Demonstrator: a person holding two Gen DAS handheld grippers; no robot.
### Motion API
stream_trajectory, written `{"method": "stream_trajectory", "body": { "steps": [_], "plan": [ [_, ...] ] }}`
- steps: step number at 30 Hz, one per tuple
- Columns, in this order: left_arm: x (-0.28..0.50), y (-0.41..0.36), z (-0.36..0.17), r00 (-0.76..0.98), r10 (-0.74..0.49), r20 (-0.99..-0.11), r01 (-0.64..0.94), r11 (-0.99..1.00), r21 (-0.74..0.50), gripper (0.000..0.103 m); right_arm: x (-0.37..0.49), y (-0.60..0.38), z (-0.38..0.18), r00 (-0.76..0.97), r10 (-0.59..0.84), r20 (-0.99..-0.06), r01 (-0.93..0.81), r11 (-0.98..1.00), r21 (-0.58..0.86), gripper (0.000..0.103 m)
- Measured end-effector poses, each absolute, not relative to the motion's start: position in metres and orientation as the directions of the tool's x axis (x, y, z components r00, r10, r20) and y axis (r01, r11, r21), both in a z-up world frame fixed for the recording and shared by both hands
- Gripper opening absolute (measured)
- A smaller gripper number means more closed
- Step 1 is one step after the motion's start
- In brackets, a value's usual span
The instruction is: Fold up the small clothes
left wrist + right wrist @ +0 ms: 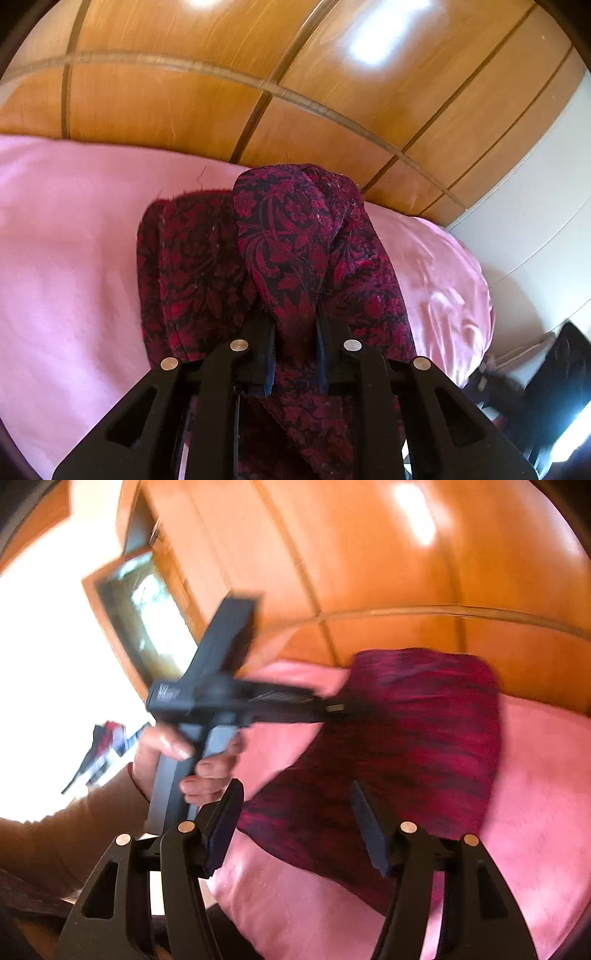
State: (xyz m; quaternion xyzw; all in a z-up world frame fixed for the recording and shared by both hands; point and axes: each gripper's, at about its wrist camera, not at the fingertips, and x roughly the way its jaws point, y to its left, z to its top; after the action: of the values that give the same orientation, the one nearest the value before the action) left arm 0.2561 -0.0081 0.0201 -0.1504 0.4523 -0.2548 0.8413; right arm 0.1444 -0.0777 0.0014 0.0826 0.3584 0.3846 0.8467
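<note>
Clearly, your left hand-held gripper (pixel 293 325) is clenched on a fold of the red patterned garment (pixel 295 236), lifting it mid-frame off the pink bed sheet (pixel 66 240). It looks soft, light and limp, so pinch hems or corners. Your right hand-held gripper (pixel 295 823) stands released, nothing between its fingers, over the cloth's lower edge.

Bare pink sheet (pixel 66 240) left of garment (pixel 192 266); wooden wardrobe (pixel 184 110) blocks beyond.
</note>
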Motion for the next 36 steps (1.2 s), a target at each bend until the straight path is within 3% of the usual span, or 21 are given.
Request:
{"method": "stream_trajectory", "body": {
  "steps": [5, 11, 18, 21, 24, 28, 32, 36],
  "plan": [
    [0.248, 0.001, 0.035, 0.494, -0.532, -0.688, 0.288, 0.847, -0.447, 0.015, 0.164, -0.119, -0.018, 0.528, 0.584, -0.617, -0.456, 0.808, 0.374, 0.058],
    [0.245, 0.03, 0.042, 0.542, -0.46, -0.703, 0.228, 0.886, -0.403, 0.015, 0.169, -0.077, -0.039, 0.519, 0.559, -0.647, -0.494, 0.813, 0.307, 0.055],
    [0.243, 0.061, -0.013, 0.507, -0.305, -0.806, 0.05, 0.944, -0.326, 0.015, 0.181, -0.016, -0.057, 0.503, 0.505, -0.701, -0.549, 0.813, 0.192, 0.056],
    [0.234, 0.059, -0.023, 0.536, -0.312, -0.784, 0.021, 0.934, -0.357, 0.015, 0.179, -0.011, -0.068, 0.519, 0.476, -0.71, -0.555, 0.82, 0.145, 0.056],
    [0.224, 0.052, -0.014, 0.57, -0.35, -0.743, 0.062, 0.92, -0.386, 0.015, 0.191, -0.039, -0.071, 0.463, 0.519, -0.718, -0.53, 0.812, 0.245, 0.055],
    [0.219, 0.041, -0.015, 0.601, -0.295, -0.743, 0.076, 0.946, -0.314, 0.015, 0.205, -0.076, -0.051, 0.43, 0.597, -0.677, -0.467, 0.789, 0.399, 0.055],
    [0.217, 0.046, -0.013, 0.61, -0.303, -0.732, 0.06, 0.939, -0.339, 0.015, 0.226, -0.075, -0.018, 0.482, 0.597, -0.642, -0.46, 0.795, 0.395, 0.055],
    [0.214, 0.04, -0.01, 0.625, -0.257, -0.737, 0.042, 0.954, -0.297, 0.016, 0.273, -0.041, -0.014, 0.497, 0.544, -0.676, -0.435, 0.83, 0.348, 0.055]
  ]
}}
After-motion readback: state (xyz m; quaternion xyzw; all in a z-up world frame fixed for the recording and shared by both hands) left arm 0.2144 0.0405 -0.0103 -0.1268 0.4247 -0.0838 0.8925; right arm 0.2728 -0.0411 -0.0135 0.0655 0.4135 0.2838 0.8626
